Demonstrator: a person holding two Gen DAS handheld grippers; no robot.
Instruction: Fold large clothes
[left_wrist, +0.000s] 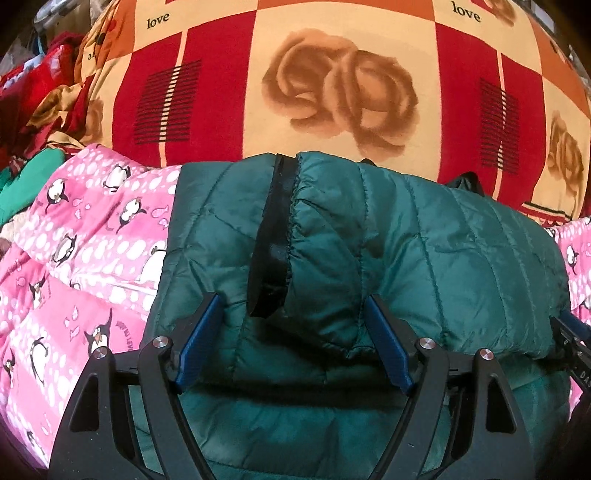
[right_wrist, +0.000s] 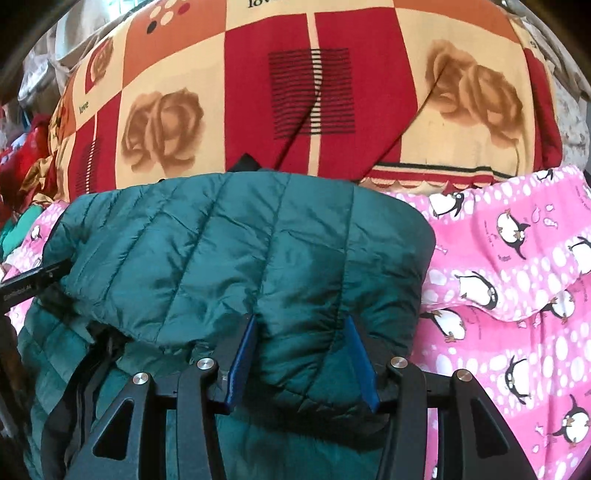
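A dark green quilted jacket (left_wrist: 443, 240) (right_wrist: 221, 240) lies on a pink blanket, and its near part is doubled over into a thick fold. A black zipper strip (left_wrist: 273, 229) runs down that fold. My left gripper (left_wrist: 291, 306) has its jaws wide, with the puffy fold bulging between the blue pads (left_wrist: 199, 332). My right gripper (right_wrist: 300, 321) pinches the fold's right end, where the fabric bunches between its pads (right_wrist: 240, 350). Each gripper shows at the edge of the other's view: the right gripper (left_wrist: 569, 332) and the left gripper (right_wrist: 33, 280).
A pink penguin-print blanket (left_wrist: 74, 258) (right_wrist: 498, 277) spreads under and beside the jacket. Behind it bulges a red and cream rose-pattern quilt (left_wrist: 332, 92) (right_wrist: 314, 92). Red and green clothes (left_wrist: 37, 110) are heaped at the far left.
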